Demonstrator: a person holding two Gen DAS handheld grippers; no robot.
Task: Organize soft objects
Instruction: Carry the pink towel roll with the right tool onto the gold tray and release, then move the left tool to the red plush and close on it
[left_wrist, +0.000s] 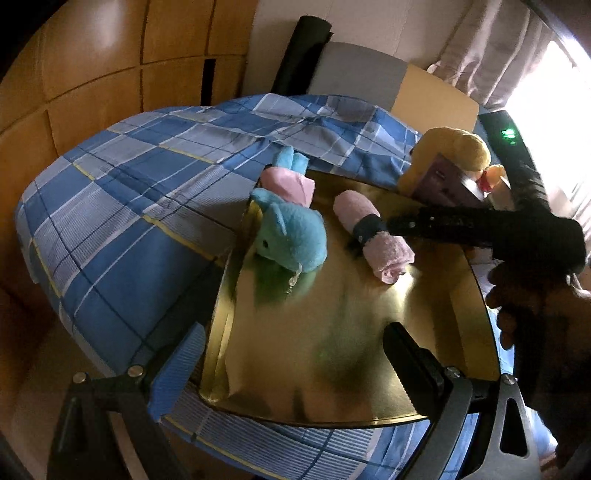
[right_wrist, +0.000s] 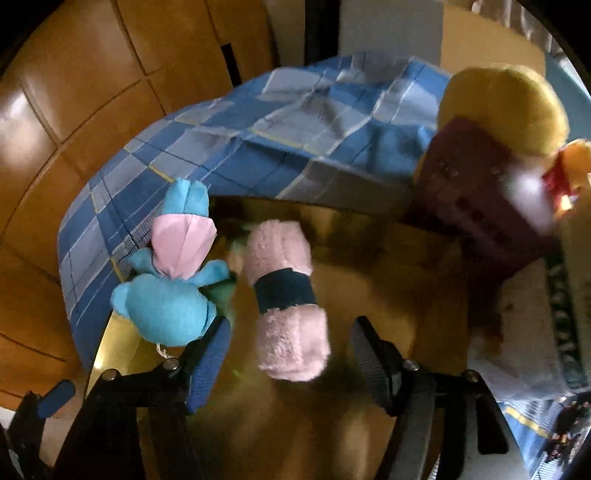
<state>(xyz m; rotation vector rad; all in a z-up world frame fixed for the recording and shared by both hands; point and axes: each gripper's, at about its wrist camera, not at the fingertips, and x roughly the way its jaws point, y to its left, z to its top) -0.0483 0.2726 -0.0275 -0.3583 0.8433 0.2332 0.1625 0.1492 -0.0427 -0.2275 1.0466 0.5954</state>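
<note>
A rolled pink towel (left_wrist: 373, 234) with a dark band lies on a shiny gold tray (left_wrist: 332, 350). It also shows in the right wrist view (right_wrist: 286, 295). A blue plush toy in a pink dress (left_wrist: 290, 229) lies on the tray's left edge, and also shows in the right wrist view (right_wrist: 173, 288). My right gripper (right_wrist: 290, 350) is open, its fingers on either side of the towel's near end. In the left wrist view it reaches in from the right (left_wrist: 391, 223). My left gripper (left_wrist: 291, 354) is open and empty over the tray's near part.
The tray rests on a blue checked blanket (left_wrist: 129, 221). A yellow plush toy (left_wrist: 458, 147) and a purple box (left_wrist: 443, 184) stand at the tray's far right corner. Wooden panels (left_wrist: 74, 92) are on the left. A curtain and bright window (left_wrist: 535, 74) are at the back right.
</note>
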